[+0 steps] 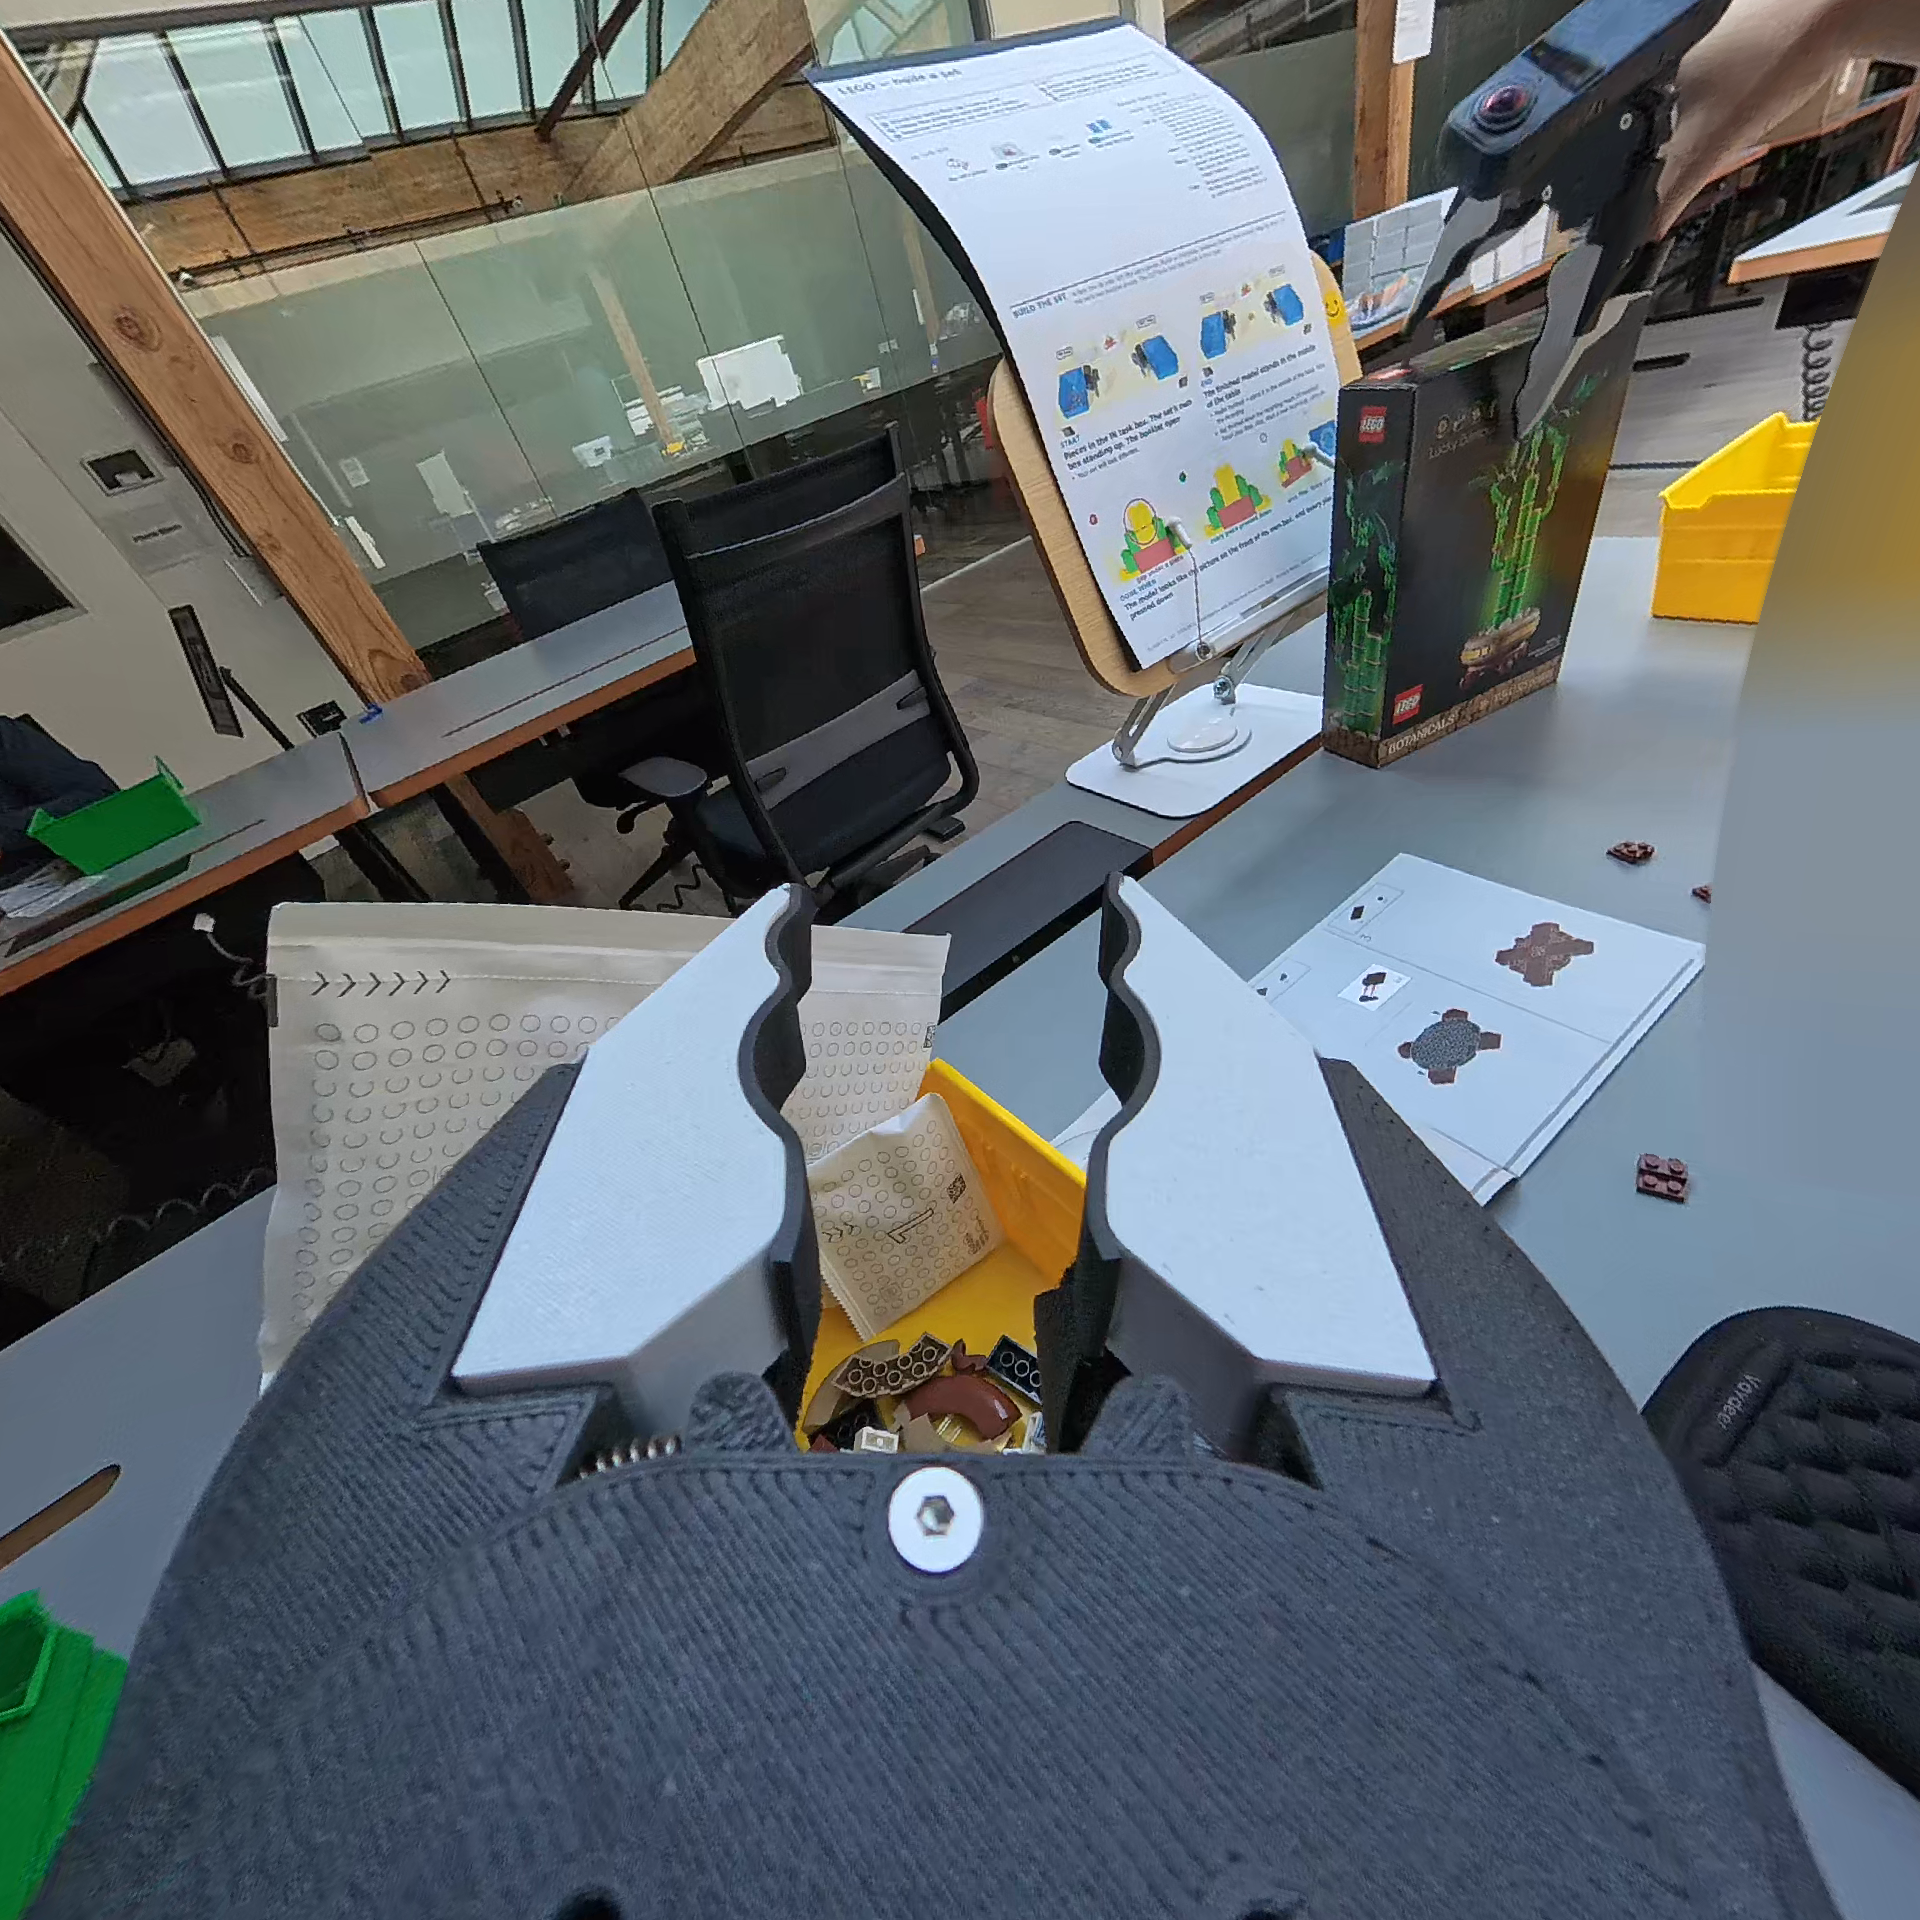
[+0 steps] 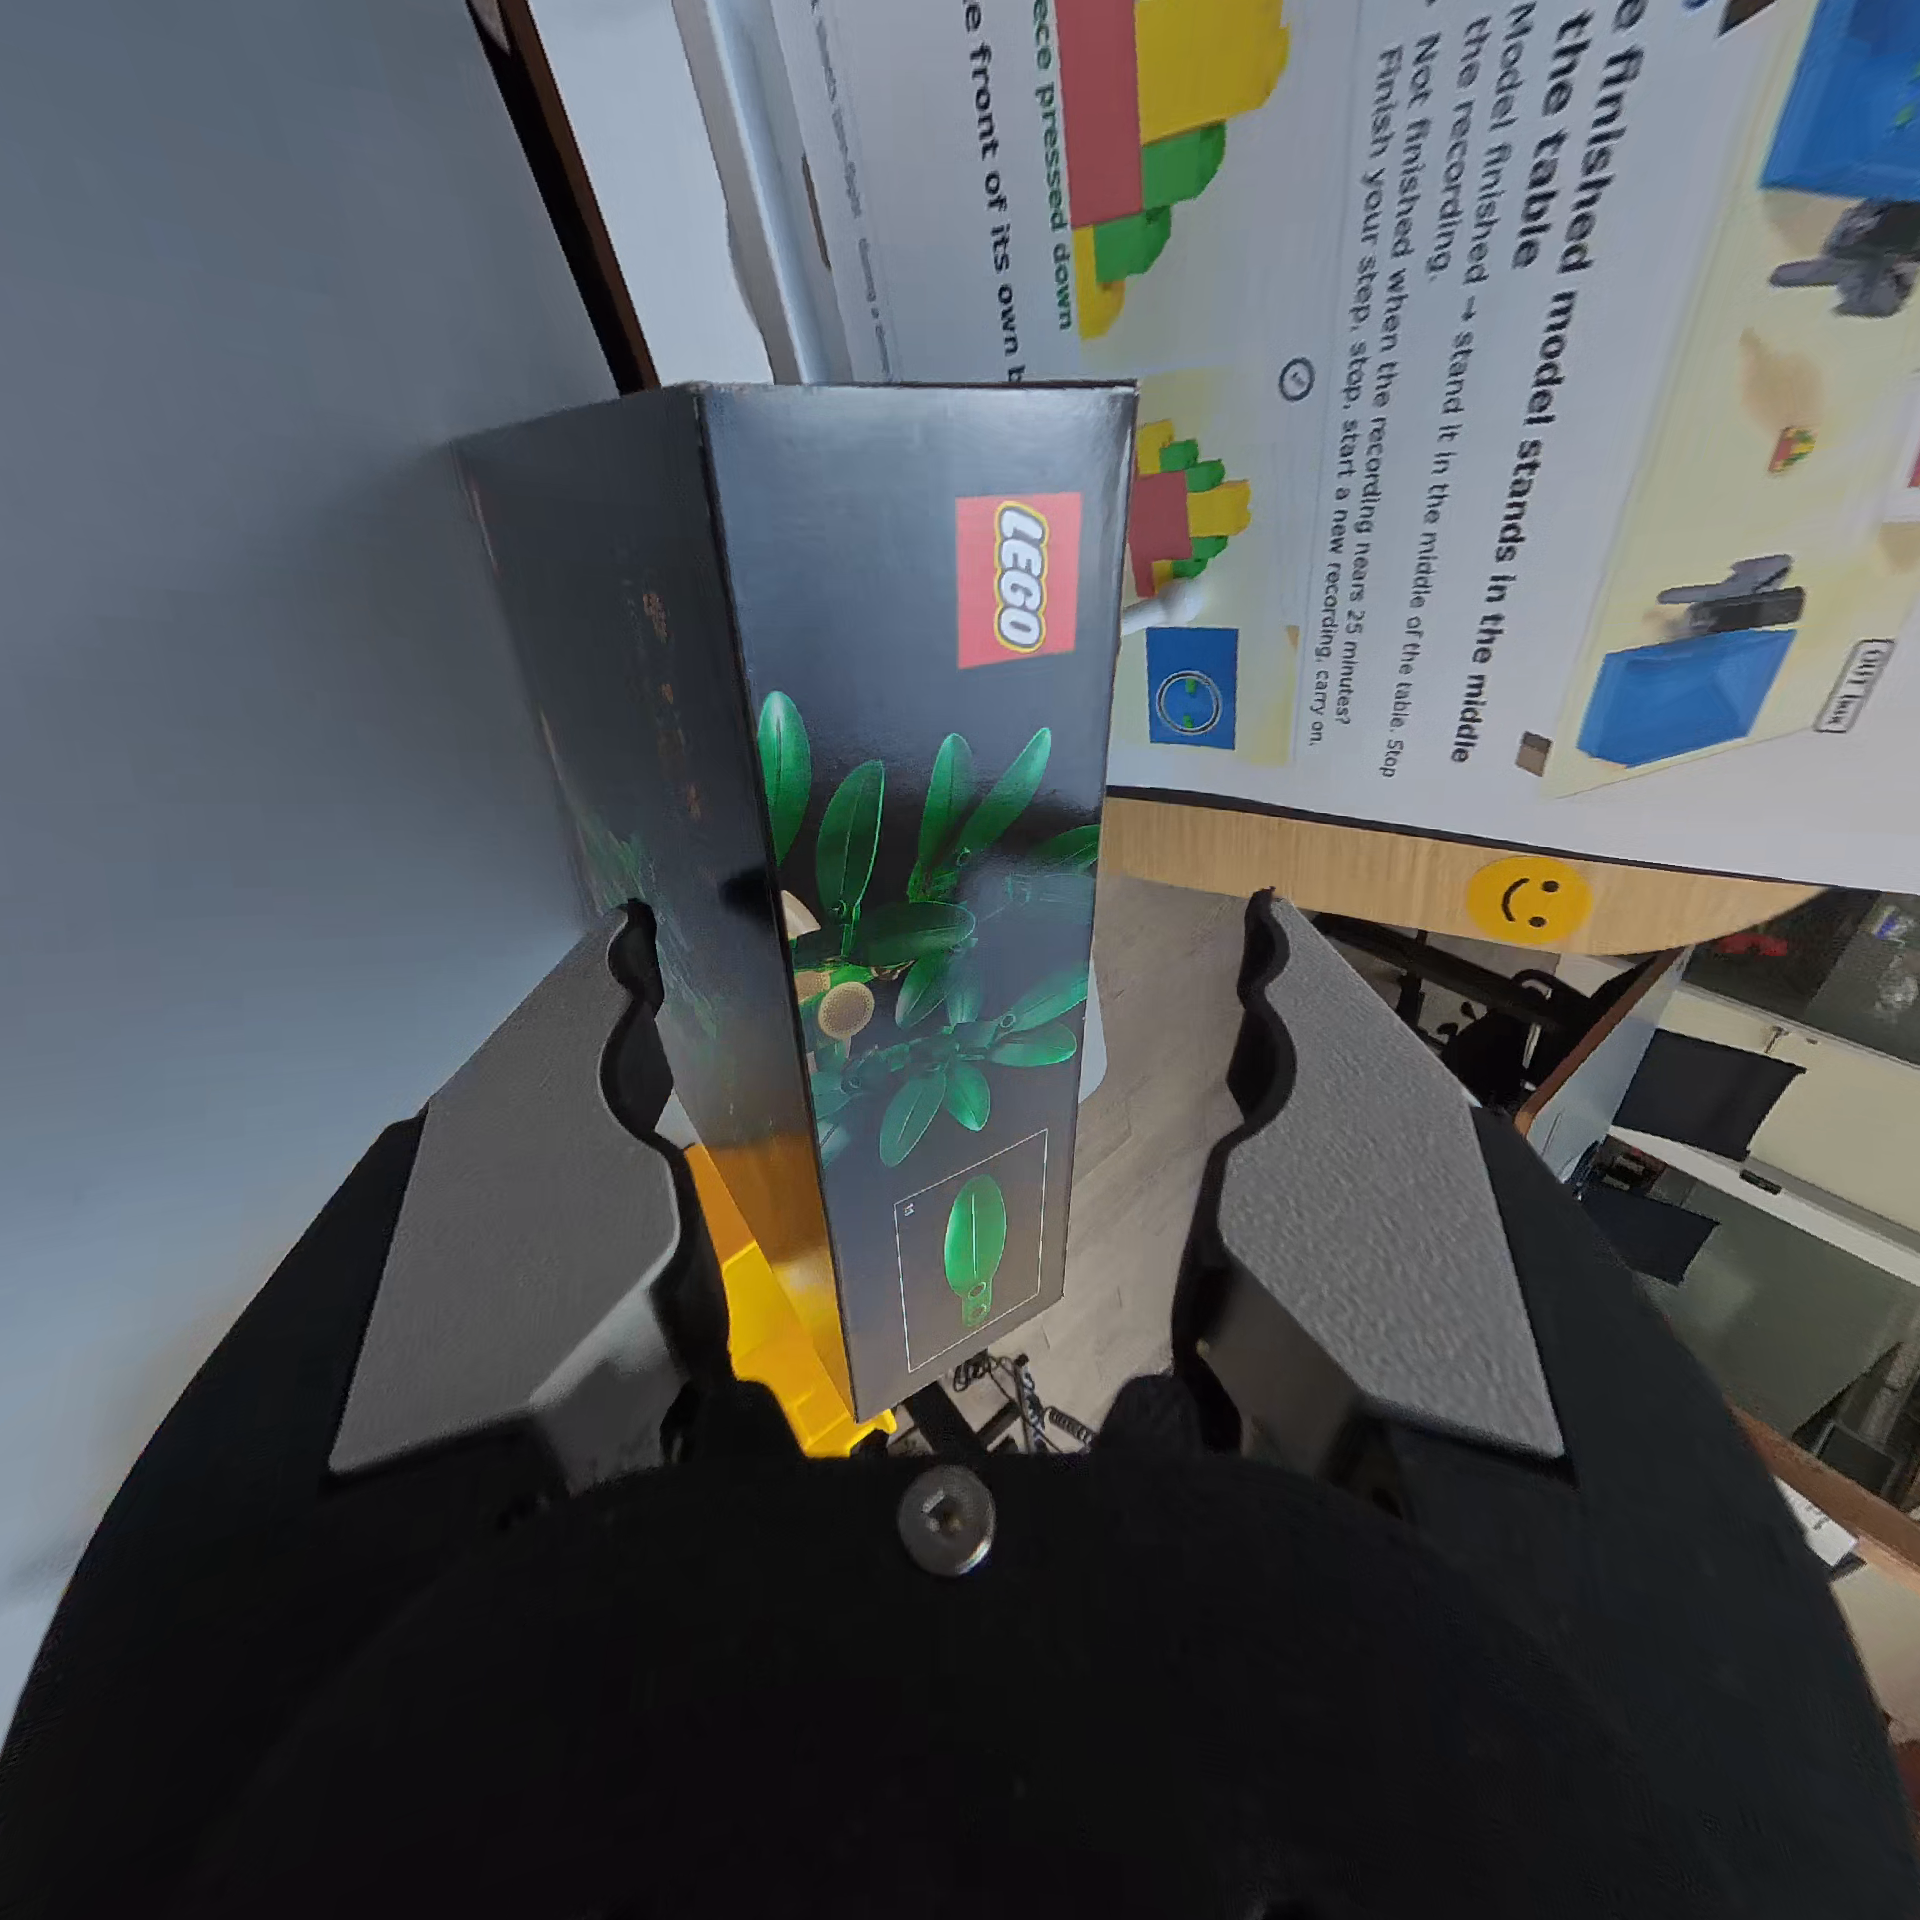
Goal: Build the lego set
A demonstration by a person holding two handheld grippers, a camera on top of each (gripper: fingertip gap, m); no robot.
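My left gripper [image 1: 956, 935] is open and empty, above a yellow bin [image 1: 1023, 1164] that holds loose brown, black and tan lego pieces [image 1: 925, 1392] and a small white paper bag [image 1: 904, 1216]. The black set box [image 1: 1455, 561] stands upright on the grey table at the far right. My right gripper [image 1: 1538, 343] is at the box's top. In the right wrist view it [image 2: 948, 914] is open and straddles the box [image 2: 914, 727]; the left finger is close to the box's front face, the right finger stands apart. An open instruction booklet [image 1: 1475, 997] lies flat on the table.
A large white paper bag [image 1: 416, 1091] stands behind the bin. Small brown plates [image 1: 1662, 1179] lie by the booklet. A printed sheet on a wooden stand [image 1: 1122, 312] is behind the box. Another yellow bin [image 1: 1725, 540] is far right, a black pad [image 1: 1808, 1507] near right, a green bin [image 1: 42, 1745] near left. Across from one pair of fingers to the other is roughly 65 cm.
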